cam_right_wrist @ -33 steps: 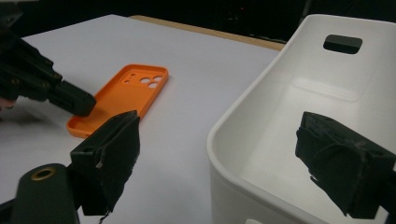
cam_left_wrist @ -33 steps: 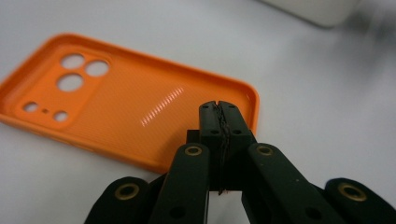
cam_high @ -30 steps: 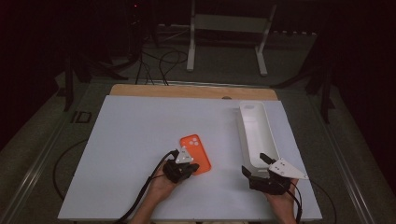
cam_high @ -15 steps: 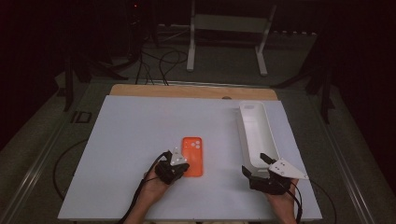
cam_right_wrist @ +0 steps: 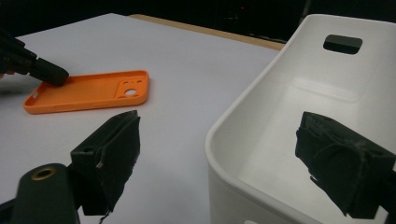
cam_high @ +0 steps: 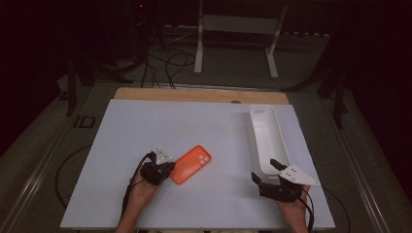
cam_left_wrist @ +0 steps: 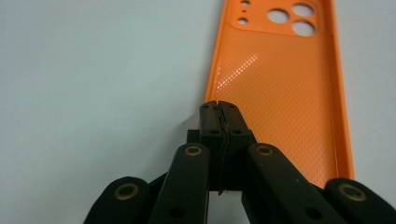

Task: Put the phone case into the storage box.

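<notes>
While the left gripper (cam_high: pixel 166 167) sits down at the near-left part of the table, its two black jaws are squeezed fully together, tips meeting with no gap in the left gripper view, and they pinch the rim of the orange phone case (cam_high: pixel 191 164) at its near end. That view looks right along the jaws into the case: open side up, dimpled inner surface, camera cutouts at the far end. The jaw tips (cam_left_wrist: pixel 219 116) sit on the case's left long edge, near its lower part, so the person has the case clamped by the side wall.

From the high view the case lies flat on the white table top (cam_high: pixel 204 126), angled so the camera end points up and to the right, roughly mid-table and a bit toward the person. The left hand (cam_high: pixel 142 191) comes in from the bottom edge with the cable trailing beside it.

Over on the right, the right gripper (cam_high: pixel 268 171) is spread wide with nothing between the jaws. In the right gripper view one jaw hangs over bare table, the other over the inside of the white plastic bin (cam_right_wrist: pixel 299 112), with the bin's near wall between them. The bin is long and narrow with a handle slot in its far end wall, standing along the right side of the table, well apart from the case. A wooden board (cam_high: pixel 194 94) peeks out at the table's far edge
</notes>
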`<state>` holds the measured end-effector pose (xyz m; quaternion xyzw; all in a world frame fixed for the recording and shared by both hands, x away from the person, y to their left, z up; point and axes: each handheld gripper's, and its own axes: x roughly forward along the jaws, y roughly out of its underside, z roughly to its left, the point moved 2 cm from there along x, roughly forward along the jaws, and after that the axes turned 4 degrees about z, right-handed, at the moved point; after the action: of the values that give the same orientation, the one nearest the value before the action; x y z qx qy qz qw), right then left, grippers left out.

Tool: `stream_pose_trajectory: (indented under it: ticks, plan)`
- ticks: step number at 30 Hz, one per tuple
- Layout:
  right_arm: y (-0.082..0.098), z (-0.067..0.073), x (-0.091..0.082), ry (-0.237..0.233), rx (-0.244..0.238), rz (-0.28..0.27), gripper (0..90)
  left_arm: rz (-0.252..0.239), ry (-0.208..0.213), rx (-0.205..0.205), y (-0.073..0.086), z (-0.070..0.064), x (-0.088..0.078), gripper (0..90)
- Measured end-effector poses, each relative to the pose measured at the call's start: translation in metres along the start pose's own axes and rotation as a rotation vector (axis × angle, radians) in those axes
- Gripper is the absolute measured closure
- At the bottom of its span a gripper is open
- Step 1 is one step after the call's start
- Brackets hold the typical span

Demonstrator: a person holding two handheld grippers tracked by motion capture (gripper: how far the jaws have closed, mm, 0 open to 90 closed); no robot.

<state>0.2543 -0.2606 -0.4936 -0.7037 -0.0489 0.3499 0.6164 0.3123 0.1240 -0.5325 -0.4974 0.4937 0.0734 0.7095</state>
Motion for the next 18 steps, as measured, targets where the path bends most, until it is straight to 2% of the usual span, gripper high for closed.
stream_pose_trajectory:
  ticks: [5,6,7,9,10,11,12,14,17,18]
  plan:
    - [0.0,0.0,0.0,0.001,0.001,-0.004,13.8,-0.001,0.0,0.007,0.0,-0.001,0.0,89.6]
    - [0.0,0.0,-0.001,0.002,0.001,-0.004,13.8,-0.021,0.017,-0.004,0.0,-0.001,0.0,89.0]
    - [0.0,0.0,-0.001,0.002,0.001,-0.004,13.8,-0.021,0.017,-0.004,0.0,-0.001,0.0,87.9]
    - [-0.001,0.0,-0.002,0.003,0.002,-0.01,13.8,-0.05,0.032,-0.009,-0.001,-0.002,-0.003,85.2]
    - [-0.001,-0.001,-0.002,0.003,0.0,-0.01,13.8,-0.084,0.051,-0.017,-0.002,-0.001,-0.008,83.8]
    - [-0.001,-0.001,-0.002,0.004,0.002,-0.011,13.8,-0.084,0.051,-0.017,-0.002,-0.001,-0.008,82.2]
    - [-0.001,-0.001,-0.003,0.005,0.004,-0.013,13.8,-0.118,0.063,-0.03,-0.003,0.001,-0.016,80.5]
    - [-0.001,-0.002,-0.003,0.006,0.004,-0.014,13.8,-0.153,0.074,-0.034,-0.001,0.004,-0.024,77.3]
    - [-0.001,-0.002,-0.003,0.006,0.005,-0.015,13.8,-0.173,0.07,-0.034,0.001,0.007,-0.031,70.9]
    - [-0.001,-0.002,-0.003,0.006,0.005,-0.015,13.8,-0.2,0.068,-0.03,0.004,0.011,-0.039,67.9]
